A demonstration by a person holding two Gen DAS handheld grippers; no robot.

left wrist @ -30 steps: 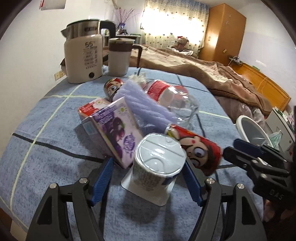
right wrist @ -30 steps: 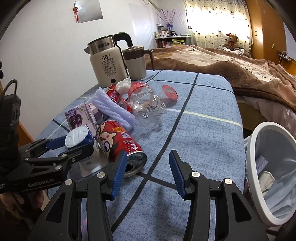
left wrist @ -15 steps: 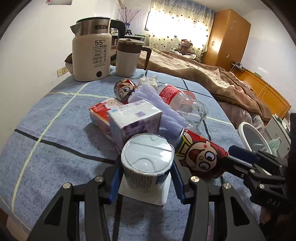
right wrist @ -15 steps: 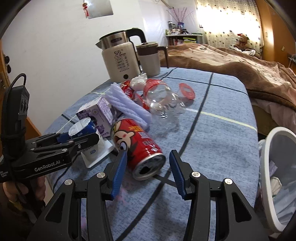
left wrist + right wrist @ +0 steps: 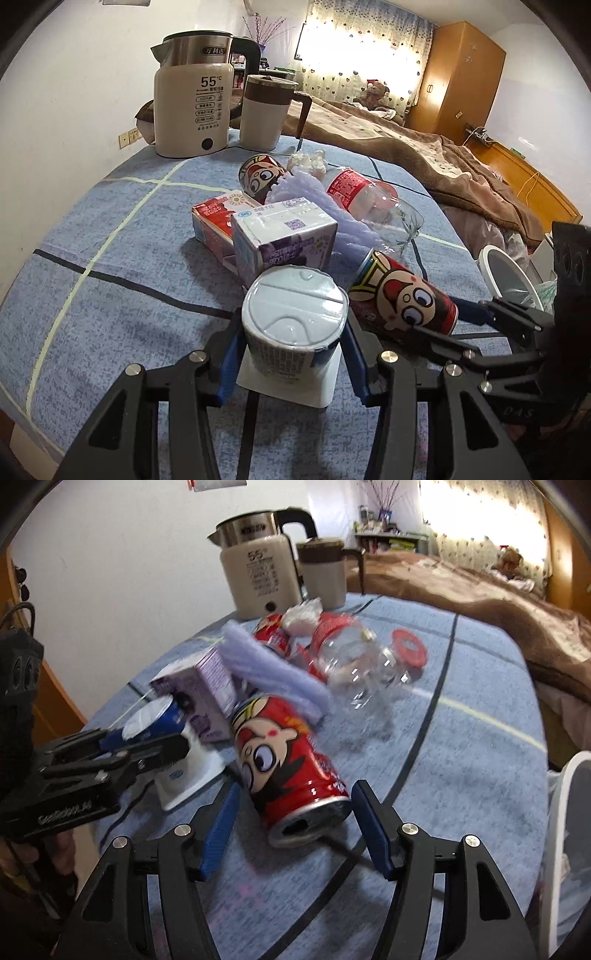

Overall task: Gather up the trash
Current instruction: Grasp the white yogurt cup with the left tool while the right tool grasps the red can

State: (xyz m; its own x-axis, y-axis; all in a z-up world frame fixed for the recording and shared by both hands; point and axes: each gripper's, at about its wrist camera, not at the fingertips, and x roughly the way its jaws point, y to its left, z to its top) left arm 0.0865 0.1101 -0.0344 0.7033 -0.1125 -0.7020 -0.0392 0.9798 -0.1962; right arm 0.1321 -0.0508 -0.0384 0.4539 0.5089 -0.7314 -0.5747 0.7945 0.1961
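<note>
Sideways lies a dented red cartoon-faced can (image 5: 291, 771).

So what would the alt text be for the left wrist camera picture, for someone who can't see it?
The left gripper has its blue-padded fingers on either side of a foil-lidded yogurt cup on a blue cloth-covered table. Behind it lie a purple carton, a red cartoon can and a clear bottle, with a kettle at the back.

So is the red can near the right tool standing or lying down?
Lying down. The can rests on its side on the cloth, its opened end facing the right tool.
</note>
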